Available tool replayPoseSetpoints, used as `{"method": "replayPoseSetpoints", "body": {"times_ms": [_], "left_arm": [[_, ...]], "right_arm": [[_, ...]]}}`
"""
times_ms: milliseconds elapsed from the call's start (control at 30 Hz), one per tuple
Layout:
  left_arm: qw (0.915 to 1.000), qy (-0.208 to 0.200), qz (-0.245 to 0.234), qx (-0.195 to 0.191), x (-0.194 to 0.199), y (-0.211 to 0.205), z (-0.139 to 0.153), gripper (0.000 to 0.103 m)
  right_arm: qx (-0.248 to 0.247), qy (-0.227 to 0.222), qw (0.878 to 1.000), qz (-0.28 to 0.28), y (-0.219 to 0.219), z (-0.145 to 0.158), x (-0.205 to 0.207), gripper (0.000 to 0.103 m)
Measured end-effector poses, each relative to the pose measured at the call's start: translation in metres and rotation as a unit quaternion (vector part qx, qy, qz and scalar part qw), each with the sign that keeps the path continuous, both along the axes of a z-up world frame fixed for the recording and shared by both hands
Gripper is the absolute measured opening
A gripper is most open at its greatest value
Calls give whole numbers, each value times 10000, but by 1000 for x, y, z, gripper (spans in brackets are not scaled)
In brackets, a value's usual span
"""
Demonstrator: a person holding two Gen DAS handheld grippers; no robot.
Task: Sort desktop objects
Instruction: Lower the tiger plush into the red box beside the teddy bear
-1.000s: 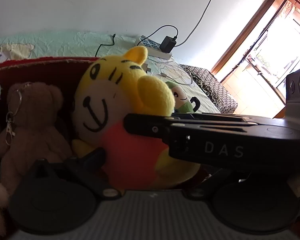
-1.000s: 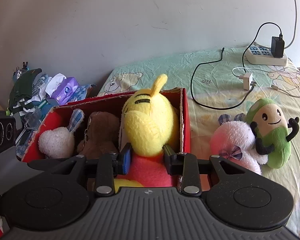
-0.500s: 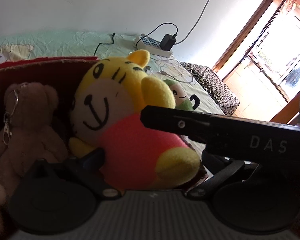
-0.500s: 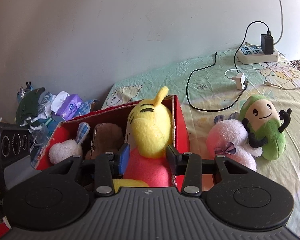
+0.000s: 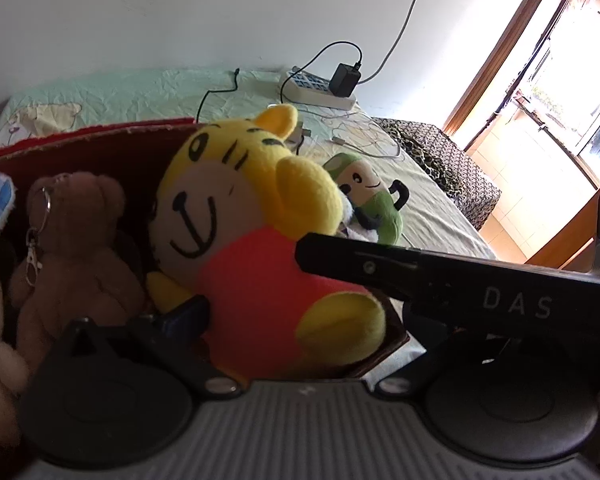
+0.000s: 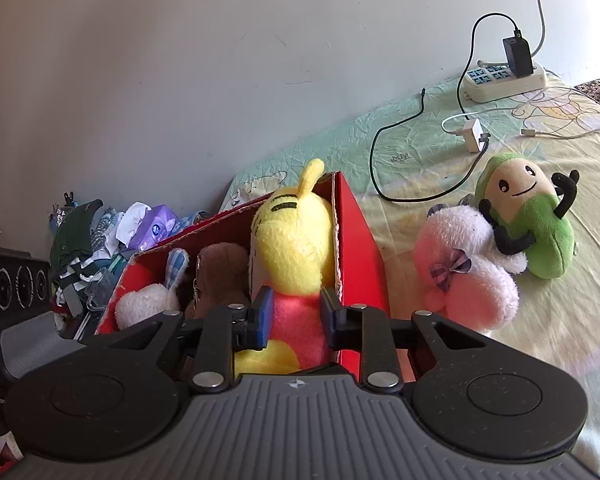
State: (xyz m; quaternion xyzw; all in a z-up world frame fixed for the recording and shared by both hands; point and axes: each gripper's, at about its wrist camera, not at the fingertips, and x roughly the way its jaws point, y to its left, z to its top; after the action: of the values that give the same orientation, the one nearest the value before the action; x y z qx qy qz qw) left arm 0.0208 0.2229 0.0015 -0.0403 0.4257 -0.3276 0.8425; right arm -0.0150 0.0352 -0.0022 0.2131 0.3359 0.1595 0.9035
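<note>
Bed (image 6: 560,360): carries everything; spread ahead & right of right claw.
Red box (image 6: 360,248): dead ahead of right claw, its long axis running left from claw; right wall just right of right finger.
Tiger plush (image 6: 296,248): task's thing, seated upright at box's right end, directly between right claw's fingers; long axis vertical, head above fingers, red belly at finger height. Judged: placed, only release/withdrawal left.
Pink plush (image 6: 464,280): on bed, right of right claw, outside box, touching green plush (image 6: 536,232). Judged next to be sorted; right claw nearer.
Brown bear (image 5: 76,248): in box, left of tiger, ahead-left of left claw.
White rabbit (image 6: 148,304): in box's left end.
Right claw (image 6: 296,316): level, pointed along box; pads either side of tiger's belly, about touching, little squeeze seen; grasp vs. release cannot be told.
Left claw (image 5: 296,312): low at box's near side, tiger's belly between fingers; left finger (image 5: 180,316) against tiger's side, right finger hidden behind right claw's body; state cannot be told.
</note>
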Motion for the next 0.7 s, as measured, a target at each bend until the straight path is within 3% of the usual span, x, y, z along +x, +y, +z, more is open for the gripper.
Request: {"method": "replayPoseSetpoints", "body": {"times_ms": [200,700], "left_arm": [[9999,-34,43,140,-8,-2,1,102],[9993,97,263,242,-21,-1,1,102]], "right_arm": [[-18,-122,9999,-1,-2,-2,-7,22],[-64,-168,9998,-19,-1,-4,-17,21]]}}
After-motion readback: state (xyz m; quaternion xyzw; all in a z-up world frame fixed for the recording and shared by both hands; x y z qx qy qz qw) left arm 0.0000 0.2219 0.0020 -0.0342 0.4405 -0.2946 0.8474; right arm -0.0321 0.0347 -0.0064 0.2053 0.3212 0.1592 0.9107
